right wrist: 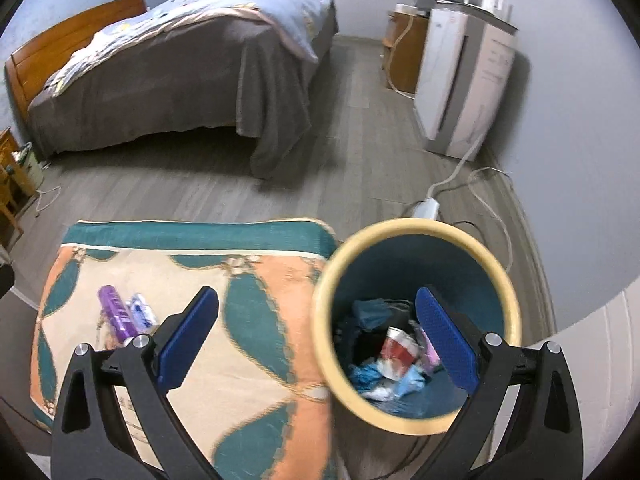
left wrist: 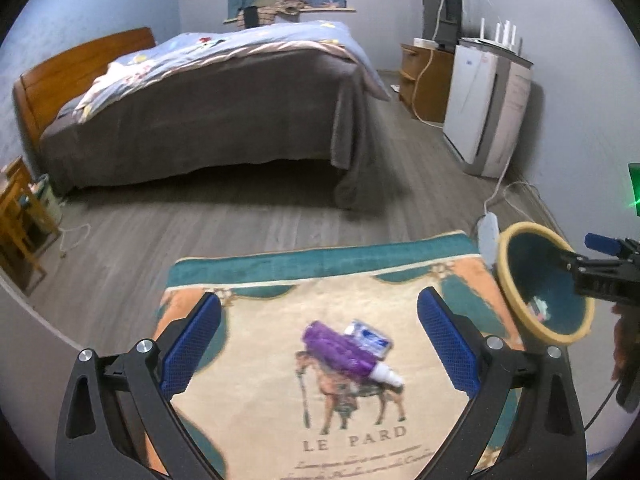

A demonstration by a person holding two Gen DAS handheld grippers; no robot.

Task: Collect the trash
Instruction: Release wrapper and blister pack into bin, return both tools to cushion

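Blue-padded fingers of the left gripper [left wrist: 319,344] fill the lower part of the left wrist view, spread wide apart and grasping nothing. Between them, at lower centre, a purple bottle [left wrist: 340,350] with a white nozzle is seen lying on its side on a patterned cloth [left wrist: 256,412], with a small blue-and-white packet [left wrist: 370,338] touching its upper right flank. The bottle is judged light, rigid and somewhat slippery, being a smooth cylinder; a hold across the middle of its body, away from the tapering nozzle, is judged the safest. The packet is judged soft, crushable and nearly weightless, so that any pinch across it should serve.

At lower centre of the right wrist view, the right gripper [right wrist: 317,342] is shown likewise released and empty, its right finger over the mouth of a teal bin [right wrist: 418,224] with a yellow rim. Crumpled wrappers [right wrist: 394,364] are seen lying inside the bin. Beyond, in the upper left of both views, a bed [left wrist: 224,92] is visible on grey flooring.
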